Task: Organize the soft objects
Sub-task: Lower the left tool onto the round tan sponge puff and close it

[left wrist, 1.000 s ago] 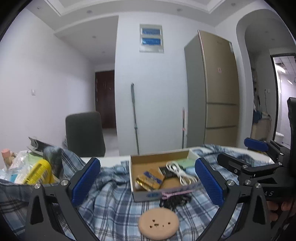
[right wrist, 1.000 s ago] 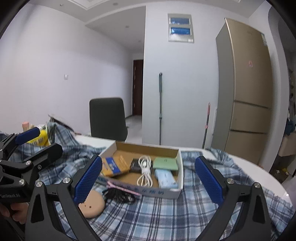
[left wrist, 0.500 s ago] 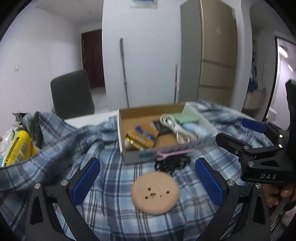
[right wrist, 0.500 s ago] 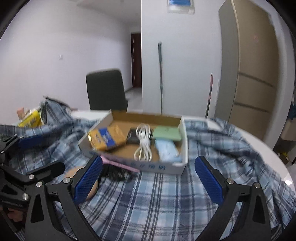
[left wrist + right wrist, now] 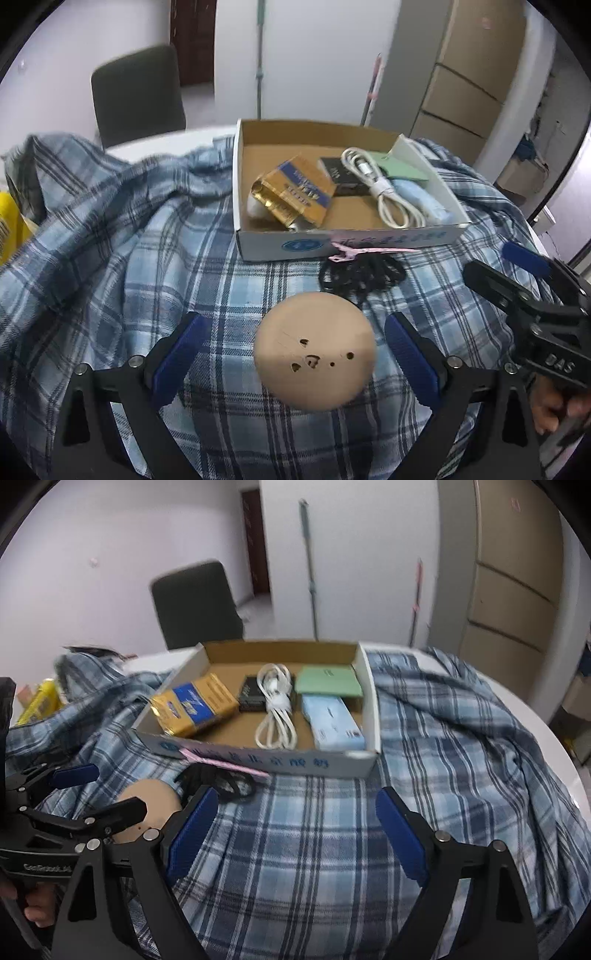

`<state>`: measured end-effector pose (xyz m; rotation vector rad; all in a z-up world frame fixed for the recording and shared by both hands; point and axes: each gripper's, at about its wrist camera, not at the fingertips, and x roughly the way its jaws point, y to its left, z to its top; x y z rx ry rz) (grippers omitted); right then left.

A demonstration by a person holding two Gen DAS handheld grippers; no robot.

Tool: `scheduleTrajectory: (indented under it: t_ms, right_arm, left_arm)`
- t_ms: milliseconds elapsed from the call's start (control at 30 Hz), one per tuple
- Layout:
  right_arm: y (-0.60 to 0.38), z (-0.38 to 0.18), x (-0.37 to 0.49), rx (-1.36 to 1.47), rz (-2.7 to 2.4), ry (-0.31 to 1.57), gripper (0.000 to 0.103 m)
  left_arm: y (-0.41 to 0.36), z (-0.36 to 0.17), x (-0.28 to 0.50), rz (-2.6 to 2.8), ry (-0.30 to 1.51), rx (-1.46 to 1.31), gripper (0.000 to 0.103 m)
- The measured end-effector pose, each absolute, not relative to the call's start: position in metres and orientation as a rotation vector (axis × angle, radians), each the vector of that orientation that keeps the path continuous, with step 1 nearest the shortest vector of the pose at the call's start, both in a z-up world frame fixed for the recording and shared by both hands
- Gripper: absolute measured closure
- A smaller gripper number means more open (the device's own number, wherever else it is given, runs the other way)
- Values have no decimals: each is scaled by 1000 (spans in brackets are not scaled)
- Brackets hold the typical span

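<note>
A round tan pad (image 5: pixel 315 351) lies on the blue plaid cloth (image 5: pixel 110 258). My left gripper (image 5: pixel 295 349) is open, its blue pads on either side of the pad. A black tangle (image 5: pixel 360 275) and a pink strip (image 5: pixel 365 251) lie just beyond it, against the cardboard box (image 5: pixel 343 242). The box holds a gold-blue packet (image 5: pixel 295 192), a white cable (image 5: pixel 384 192), a green card and a pale blue pack. My right gripper (image 5: pixel 295 829) is open and empty over bare plaid cloth (image 5: pixel 314 849), in front of the box (image 5: pixel 258 760).
A yellow packet (image 5: pixel 9 225) lies at the left edge under the cloth's fold. A dark chair (image 5: pixel 138 96) stands behind the round white table (image 5: pixel 546 738). A fridge (image 5: pixel 465 74) and a mop handle (image 5: pixel 260 55) stand at the back wall.
Both grippers have tilted down and moved in toward the table. The left gripper's pads have come down around the tan pad. The right gripper has lowered over the cloth.
</note>
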<state>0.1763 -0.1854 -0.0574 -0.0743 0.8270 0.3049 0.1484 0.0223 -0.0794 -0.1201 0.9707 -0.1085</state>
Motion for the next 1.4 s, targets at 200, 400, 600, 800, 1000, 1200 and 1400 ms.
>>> scheduleTrajectory:
  t_ms: [200, 400, 600, 800, 1000, 1200, 1400]
  right_arm:
    - [-187, -68, 186, -40, 254, 969, 16]
    - [-194, -79, 192, 14, 238, 1010, 16]
    - [-196, -84, 193, 31, 246, 1001, 16]
    - [-192, -81, 191, 4, 247, 970, 16]
    - [-188, -81, 188, -37, 246, 954, 16]
    - [-192, -71, 187, -20, 248, 936, 16]
    - [-173, -65, 186, -37, 300, 954, 16]
  left_arm:
    - [13, -97, 154, -95, 1049, -90, 4]
    - [5, -104, 154, -100, 1072, -53, 4]
    - [-1, -111, 156, -126, 1090, -19, 4]
    - [-5, -113, 159, -112, 1085, 0, 4]
    - [6, -105, 152, -84, 1022, -58, 22]
    - [18, -88, 143, -125, 928, -140, 22]
    - [29, -78, 143, -175, 915, -242, 22]
